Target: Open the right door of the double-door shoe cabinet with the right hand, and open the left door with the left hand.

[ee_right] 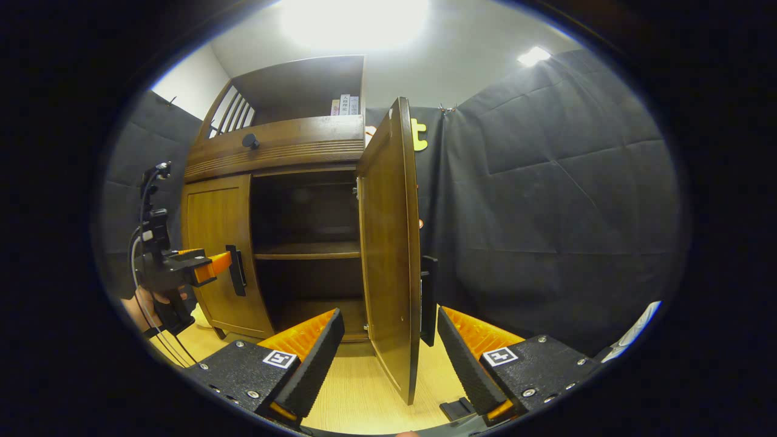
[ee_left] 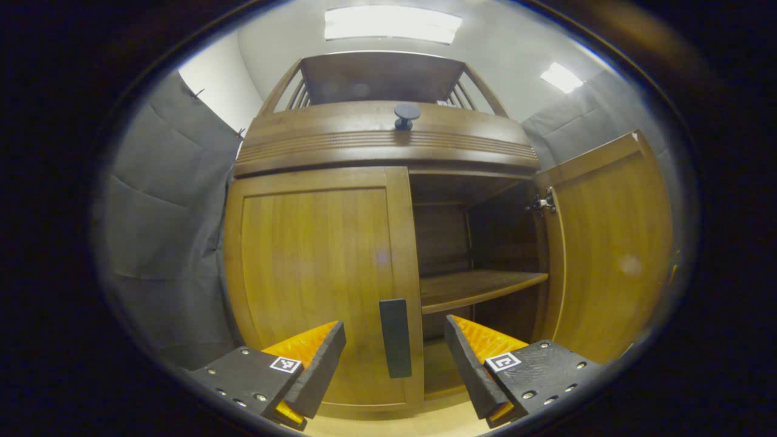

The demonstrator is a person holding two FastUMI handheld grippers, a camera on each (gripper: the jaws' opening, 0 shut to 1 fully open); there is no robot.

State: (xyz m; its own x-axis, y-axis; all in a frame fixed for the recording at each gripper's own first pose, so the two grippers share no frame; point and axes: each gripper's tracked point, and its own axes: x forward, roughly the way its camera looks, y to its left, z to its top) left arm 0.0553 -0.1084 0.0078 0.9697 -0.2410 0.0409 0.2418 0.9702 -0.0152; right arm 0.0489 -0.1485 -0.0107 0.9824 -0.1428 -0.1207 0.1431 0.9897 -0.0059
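The wooden shoe cabinet's left door is closed. Its black vertical handle stands between the fingers of my left gripper, which is open and a short way off. The right door is swung wide open. In the right gripper view that right door stands edge-on, its black handle on the far face. My right gripper is open, its fingers either side of the door's lower edge without pressing it. The left gripper, held by a hand, sits at the left door's handle.
Inside the cabinet is a bare shelf. Above the doors is a drawer with a round dark knob, and an upper shelf holds a few books. Black cloth hangs right of the open door. The floor is light wood.
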